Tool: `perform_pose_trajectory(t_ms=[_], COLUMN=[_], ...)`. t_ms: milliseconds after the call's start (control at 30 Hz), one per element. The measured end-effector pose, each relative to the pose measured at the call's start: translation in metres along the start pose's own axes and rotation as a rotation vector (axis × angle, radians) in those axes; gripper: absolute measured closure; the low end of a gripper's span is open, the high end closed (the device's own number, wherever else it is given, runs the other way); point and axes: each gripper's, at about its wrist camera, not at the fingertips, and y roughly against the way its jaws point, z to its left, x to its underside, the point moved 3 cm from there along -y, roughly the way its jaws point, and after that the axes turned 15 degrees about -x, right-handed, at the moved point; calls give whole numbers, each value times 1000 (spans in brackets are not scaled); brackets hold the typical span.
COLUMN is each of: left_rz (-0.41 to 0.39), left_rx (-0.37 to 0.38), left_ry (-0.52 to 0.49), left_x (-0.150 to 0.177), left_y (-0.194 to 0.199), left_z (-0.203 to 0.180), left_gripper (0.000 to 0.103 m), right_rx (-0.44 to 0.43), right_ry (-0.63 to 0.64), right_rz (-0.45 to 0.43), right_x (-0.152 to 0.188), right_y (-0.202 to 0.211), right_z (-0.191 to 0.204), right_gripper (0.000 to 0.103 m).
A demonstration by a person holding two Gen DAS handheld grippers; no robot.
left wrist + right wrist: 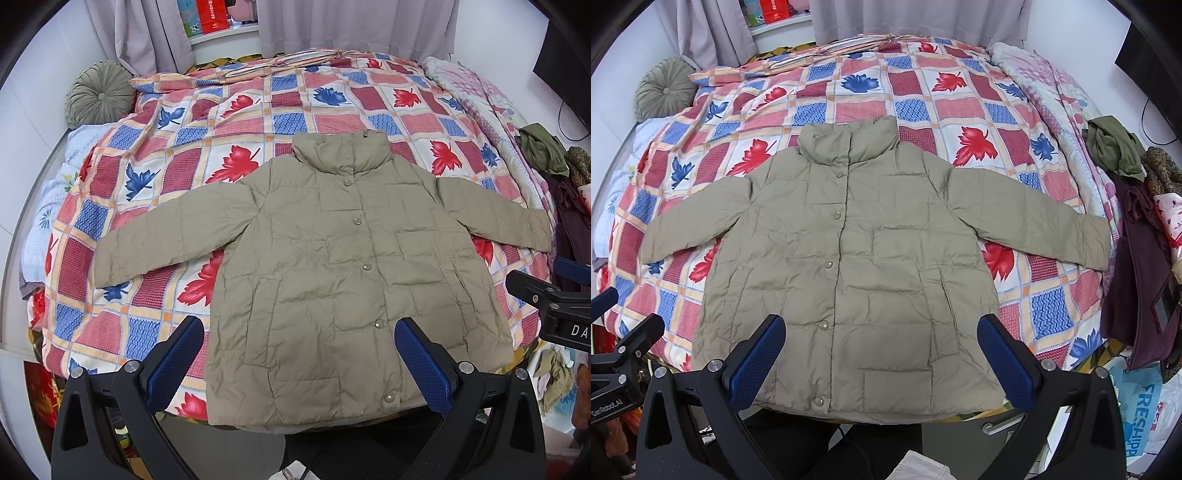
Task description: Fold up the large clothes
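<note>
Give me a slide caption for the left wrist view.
Open left gripper hovers over a buttoned jacket spread flat on the bed.

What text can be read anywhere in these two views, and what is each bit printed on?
"GenRobot.AI": on the left hand-held gripper, seen at the right wrist view's edge.
"DA": cut off, on the right hand-held gripper, at the left wrist view's edge.
"FRESHIPP": cut off, on the plastic bag beside the bed.
Red box on the windowsill: print too blurred to read.
</note>
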Motion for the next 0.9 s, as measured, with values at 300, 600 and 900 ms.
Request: perform_pose_trajectory(t_ms=[300,600,900], left_rz=[2,2,1], left_rx=[0,0,1], left_ry=[1,2,1], left_x=[0,-1,-1], left_y=[0,0,0], left_z=[0,0,0], left_gripper=[0,0,0], right_rx=[0,0,1], right_ry=[-1,-3,-2], right_rz=[3,4,5], right_x=[1,0,-1], right_y=[0,0,0], right_z=[-1,-2,-2], right_gripper=[0,0,0])
